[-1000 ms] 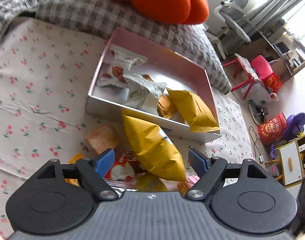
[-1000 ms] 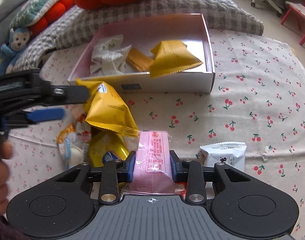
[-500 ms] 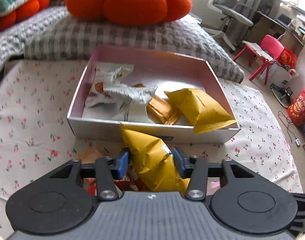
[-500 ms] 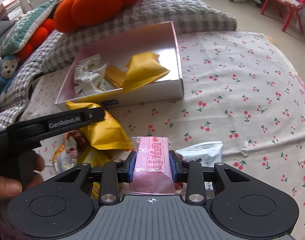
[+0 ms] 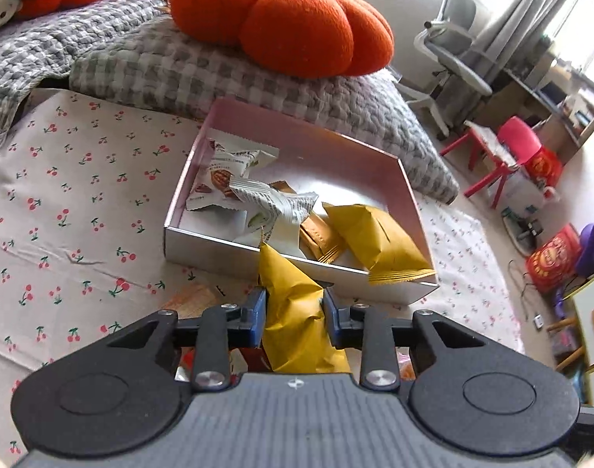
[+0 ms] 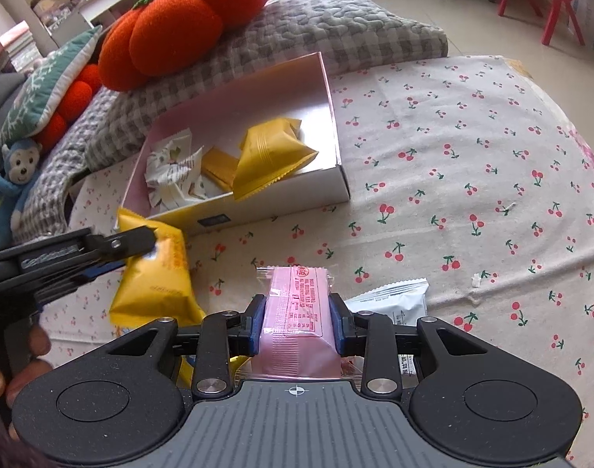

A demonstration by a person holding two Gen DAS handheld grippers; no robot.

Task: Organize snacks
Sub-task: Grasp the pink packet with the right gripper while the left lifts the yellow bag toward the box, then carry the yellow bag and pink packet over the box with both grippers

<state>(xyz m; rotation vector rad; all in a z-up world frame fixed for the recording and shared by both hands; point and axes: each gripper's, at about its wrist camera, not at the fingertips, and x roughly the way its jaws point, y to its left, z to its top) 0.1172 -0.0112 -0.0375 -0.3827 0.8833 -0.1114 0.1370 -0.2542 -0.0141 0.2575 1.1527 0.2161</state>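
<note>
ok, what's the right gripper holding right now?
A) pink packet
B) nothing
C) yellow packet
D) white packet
A: the right gripper is shut on the pink packet; the yellow packet is in the left gripper, and the white packet lies on the cloth beside the pink one.

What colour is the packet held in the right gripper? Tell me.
Pink, with red print: the packet clamped in the right gripper, clearest in the right wrist view.
</note>
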